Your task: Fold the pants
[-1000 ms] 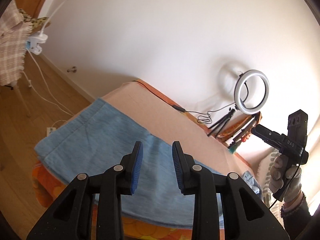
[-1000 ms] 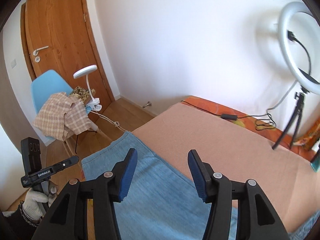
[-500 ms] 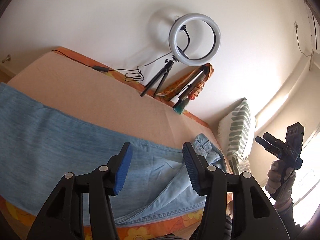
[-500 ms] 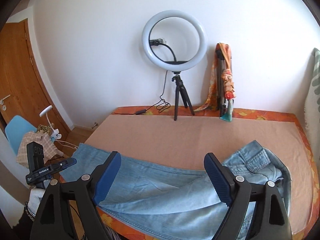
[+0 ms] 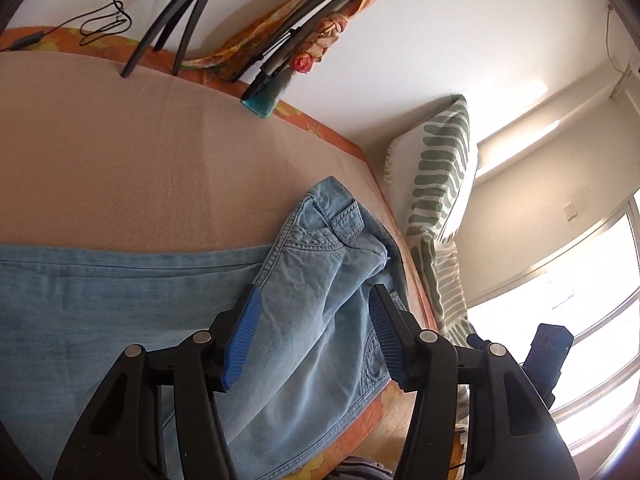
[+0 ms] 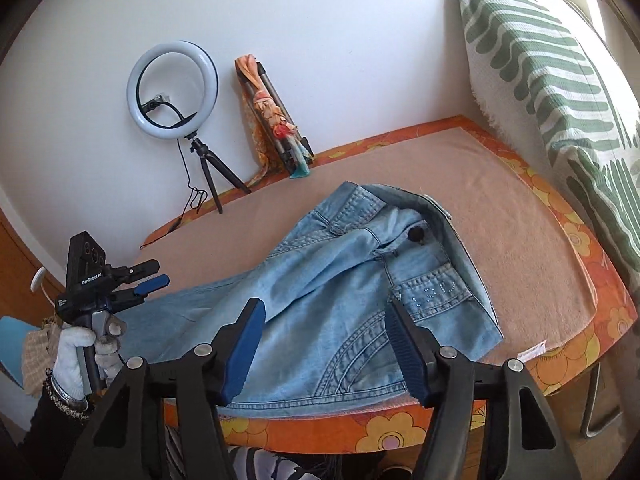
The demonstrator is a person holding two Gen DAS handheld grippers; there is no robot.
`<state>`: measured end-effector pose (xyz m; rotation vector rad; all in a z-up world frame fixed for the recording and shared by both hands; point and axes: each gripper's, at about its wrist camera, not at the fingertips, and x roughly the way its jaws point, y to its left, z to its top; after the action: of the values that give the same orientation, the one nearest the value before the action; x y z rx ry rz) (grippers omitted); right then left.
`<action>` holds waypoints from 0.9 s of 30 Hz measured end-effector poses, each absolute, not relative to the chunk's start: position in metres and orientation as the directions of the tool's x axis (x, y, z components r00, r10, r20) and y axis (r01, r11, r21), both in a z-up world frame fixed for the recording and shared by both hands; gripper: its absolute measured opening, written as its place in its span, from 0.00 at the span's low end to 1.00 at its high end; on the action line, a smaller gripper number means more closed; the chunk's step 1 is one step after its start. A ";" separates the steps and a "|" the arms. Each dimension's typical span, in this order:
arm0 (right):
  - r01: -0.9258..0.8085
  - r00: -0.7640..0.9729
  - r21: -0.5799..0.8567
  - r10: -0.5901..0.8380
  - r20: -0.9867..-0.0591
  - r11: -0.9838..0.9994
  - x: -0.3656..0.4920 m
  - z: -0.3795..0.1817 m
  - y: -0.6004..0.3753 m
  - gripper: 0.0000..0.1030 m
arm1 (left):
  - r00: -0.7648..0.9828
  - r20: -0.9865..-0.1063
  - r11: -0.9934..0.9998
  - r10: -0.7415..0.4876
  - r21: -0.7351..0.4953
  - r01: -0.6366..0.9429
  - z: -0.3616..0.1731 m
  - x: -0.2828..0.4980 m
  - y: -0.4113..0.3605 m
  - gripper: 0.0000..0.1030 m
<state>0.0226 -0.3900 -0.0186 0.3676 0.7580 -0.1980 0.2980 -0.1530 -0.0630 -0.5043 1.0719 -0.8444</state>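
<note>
Both my claw cameras look steeply down from close above the bed's (image 6: 520,208) near edge. They share the jeans' (image 5: 320,280) waist end (image 6: 360,272); my right view also catches my left claw (image 6: 152,282).

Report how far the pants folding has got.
Done: jeans lie lengthwise on the bed, one leg over the other. In hand: nothing; left gripper opening, right gripper closing, both above the waist end. Left: crosswise folds.
</note>
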 end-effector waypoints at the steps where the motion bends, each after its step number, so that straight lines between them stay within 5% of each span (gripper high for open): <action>1: 0.323 0.706 0.264 -0.045 -0.707 0.909 0.018 -0.027 -0.398 0.62 | 0.205 -0.559 0.594 -0.803 -0.726 0.346 -0.067 0.305 -0.163 0.53; 14: 0.410 0.685 0.294 -0.079 -0.725 0.863 -0.010 -0.065 -0.460 0.60 | 0.072 -0.682 0.672 -0.728 -0.689 0.273 -0.136 0.372 -0.261 0.53; 21: 0.440 0.675 0.314 -0.079 -0.733 0.841 -0.011 -0.080 -0.477 0.59 | 0.063 -0.643 0.634 -0.763 -0.728 0.261 -0.144 0.373 -0.269 0.53; 24: 0.449 0.670 0.318 -0.079 -0.738 0.835 -0.011 -0.085 -0.480 0.57 | 0.079 -0.624 0.618 -0.777 -0.733 0.283 -0.141 0.371 -0.272 0.31; 27: 0.457 0.668 0.328 -0.076 -0.740 0.827 -0.011 -0.088 -0.483 0.52 | 0.096 -0.609 0.602 -0.788 -0.728 0.328 -0.134 0.365 -0.276 0.25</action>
<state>-0.0107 -0.4832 -0.0877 0.5264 0.7887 -0.3166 0.3645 -0.2764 -0.1338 -0.4673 1.2104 -0.8722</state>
